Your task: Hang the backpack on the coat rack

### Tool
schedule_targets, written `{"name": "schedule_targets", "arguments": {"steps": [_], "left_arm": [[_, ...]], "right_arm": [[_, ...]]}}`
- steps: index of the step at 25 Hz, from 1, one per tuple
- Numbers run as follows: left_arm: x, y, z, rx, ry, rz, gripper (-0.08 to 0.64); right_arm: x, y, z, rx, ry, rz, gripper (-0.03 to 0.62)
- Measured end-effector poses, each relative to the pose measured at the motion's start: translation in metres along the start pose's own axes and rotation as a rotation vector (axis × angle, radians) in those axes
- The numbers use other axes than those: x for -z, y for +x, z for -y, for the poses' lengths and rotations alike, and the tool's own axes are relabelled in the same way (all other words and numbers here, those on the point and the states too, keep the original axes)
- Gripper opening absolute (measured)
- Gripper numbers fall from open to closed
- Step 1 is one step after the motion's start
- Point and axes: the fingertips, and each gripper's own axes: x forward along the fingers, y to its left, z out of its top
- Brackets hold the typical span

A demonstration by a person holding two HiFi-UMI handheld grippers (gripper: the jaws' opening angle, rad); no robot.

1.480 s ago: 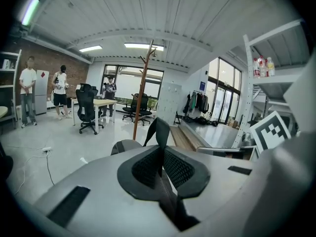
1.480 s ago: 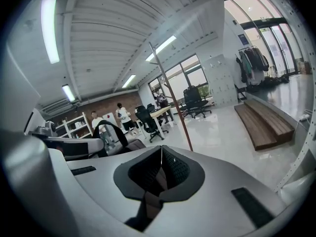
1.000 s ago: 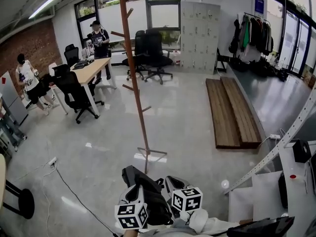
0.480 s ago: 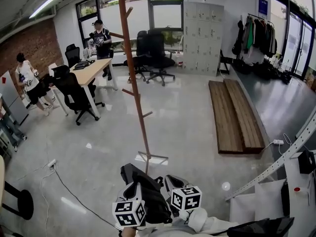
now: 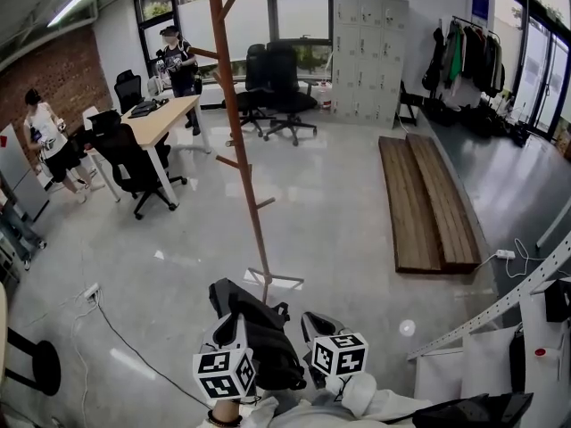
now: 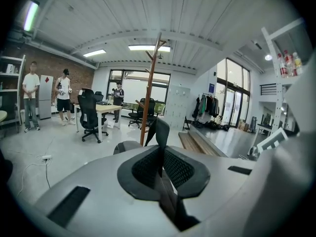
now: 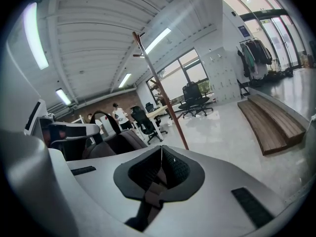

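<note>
Left gripper (image 6: 161, 154): jaws clamped on one dark backpack strap (image 6: 161, 130) that sticks up past the tips. Right gripper (image 7: 161, 168): jaws clamped too, pinching a second strap (image 7: 149, 195) of webbing. So we count two grippers, both loaded, none wide.

We count one backpack (image 5: 265, 339), black, hanging between the two grippers on the near side of the coat rack (image 5: 239, 141), close to its foot and on none of its pegs. One coat rack, brown wood, upright.

Right of the coat rack we see two wooden planks (image 5: 424, 194) flat on the floor, side by side and touching. Left of it stands one desk (image 5: 165, 119). We count four black office chairs (image 5: 284, 78): two by the desk, two behind the coat rack. Three people (image 6: 30, 90) stand left of it. Behind it and to the right is one bank of white lockers (image 5: 368, 56), and far right of it one clothes rail (image 5: 464, 52).
</note>
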Motion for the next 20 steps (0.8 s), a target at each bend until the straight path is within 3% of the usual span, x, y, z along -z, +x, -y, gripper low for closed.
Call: {"name": "schedule_targets", "arguments": {"steps": [9,20], "left_arm": [[-0.008,0.031,-0.015,-0.013,-0.008,0.004,0.017],[-0.017,0.071,-0.040,-0.006,-0.019,-0.019,0.017]], "right_arm": [[-0.011,0.022,0.020,0.027,0.009,0.007,0.012],[-0.028,0.073,0.013,0.009,-0.011,-0.010,0.012]]}}
